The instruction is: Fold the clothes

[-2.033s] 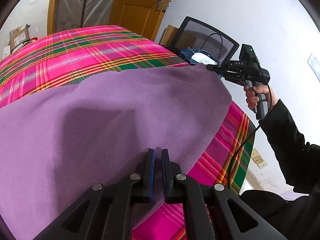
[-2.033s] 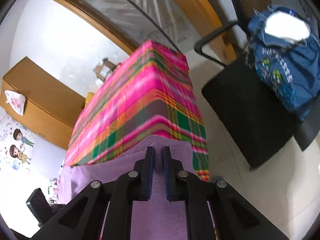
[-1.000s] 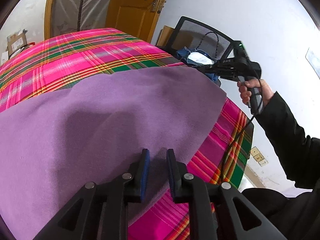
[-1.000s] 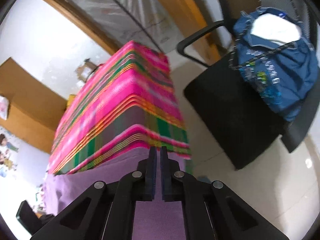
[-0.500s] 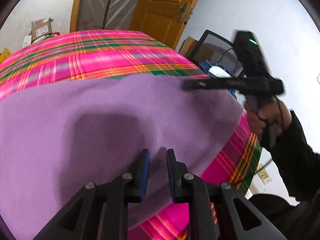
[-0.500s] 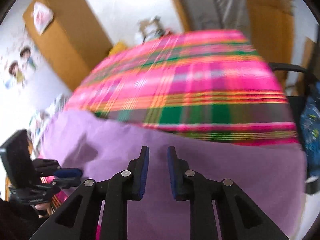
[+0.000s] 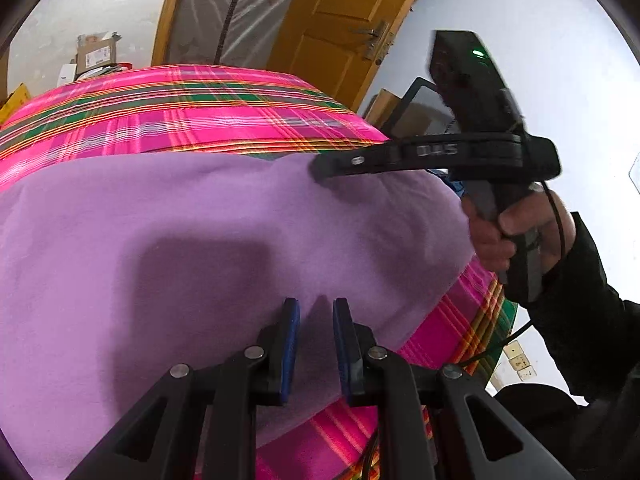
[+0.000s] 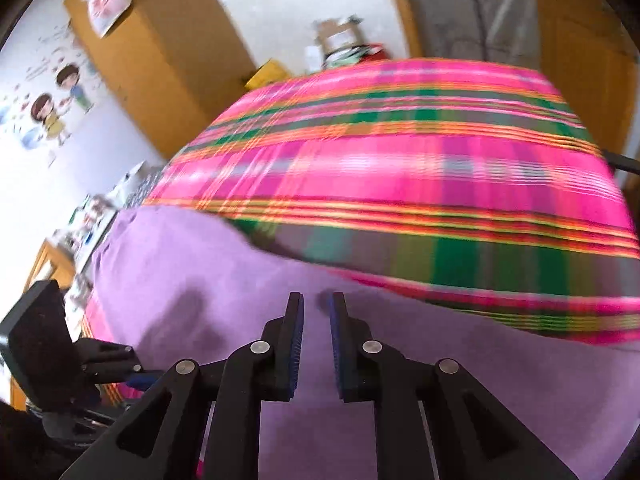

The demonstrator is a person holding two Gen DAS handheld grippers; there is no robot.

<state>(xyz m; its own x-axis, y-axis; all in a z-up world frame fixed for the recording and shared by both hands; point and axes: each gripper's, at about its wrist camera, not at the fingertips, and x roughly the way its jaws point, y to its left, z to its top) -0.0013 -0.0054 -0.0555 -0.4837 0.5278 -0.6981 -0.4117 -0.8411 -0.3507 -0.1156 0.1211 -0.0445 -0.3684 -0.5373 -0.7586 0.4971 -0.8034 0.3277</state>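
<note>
Looks like the in-between bit of folding: the purple cloth point(image 7: 224, 240) lies flat on the plaid-covered table point(image 7: 200, 120), long side running along the near edge. The left gripper point(image 7: 314, 308) hovers over the near hem, fingers a bit apart and empty. The right gripper point(image 8: 316, 308) is over the far edge, jaws closing on nothing, so next up is probably pinching fresh edges.

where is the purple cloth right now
The purple cloth lies spread over the near part of the pink plaid tablecloth, under both tools. In the left wrist view it fills the lower middle; its far edge shows in the right wrist view.
</note>
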